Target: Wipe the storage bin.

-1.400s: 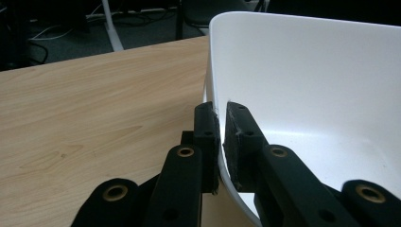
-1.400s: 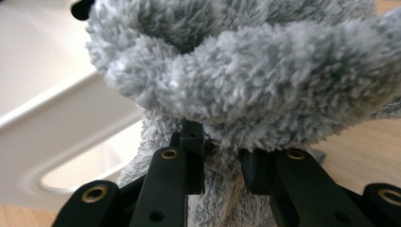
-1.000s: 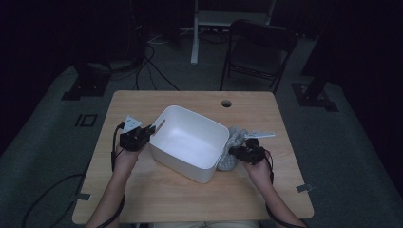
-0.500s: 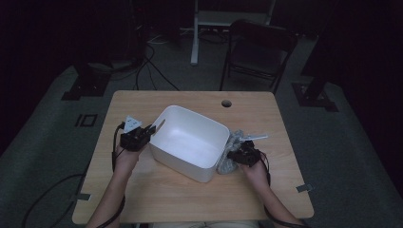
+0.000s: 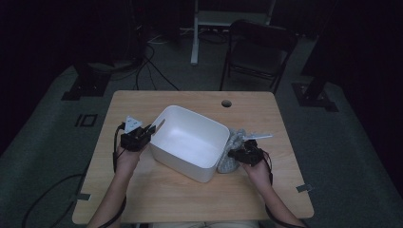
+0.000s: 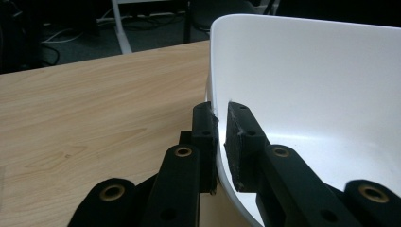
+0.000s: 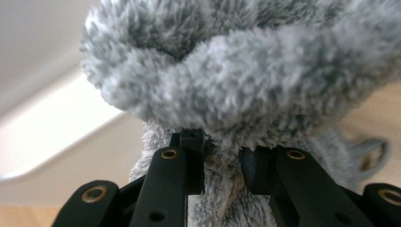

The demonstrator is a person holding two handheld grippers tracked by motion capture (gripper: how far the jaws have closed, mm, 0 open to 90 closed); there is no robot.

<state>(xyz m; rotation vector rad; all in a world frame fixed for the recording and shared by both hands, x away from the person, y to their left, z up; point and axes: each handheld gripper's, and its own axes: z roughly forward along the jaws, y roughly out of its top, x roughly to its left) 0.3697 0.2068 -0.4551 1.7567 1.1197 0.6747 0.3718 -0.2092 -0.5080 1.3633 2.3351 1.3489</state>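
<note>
A white plastic tub (image 5: 192,142) stands at an angle in the middle of the wooden table (image 5: 190,199). My left gripper (image 5: 148,131) is shut on the tub's left rim (image 6: 213,101), one pad outside the wall and one inside. A grey fluffy cloth (image 5: 233,151) lies bunched against the tub's right wall. My right gripper (image 5: 234,154) is shut on that fluffy cloth (image 7: 236,80), whose pile bulges over the two black jaws; the white tub wall (image 7: 42,56) sits close behind at the left.
A round cable hole (image 5: 226,103) is cut near the table's far edge. Beyond the table stand a dark folding chair (image 5: 259,52), a white desk leg (image 5: 195,33) and cables on the dark floor. Bare wood lies in front of the tub.
The right gripper has shifted slightly toward the near side along the tub's right wall with the cloth. The left gripper and the tub have stayed put.
</note>
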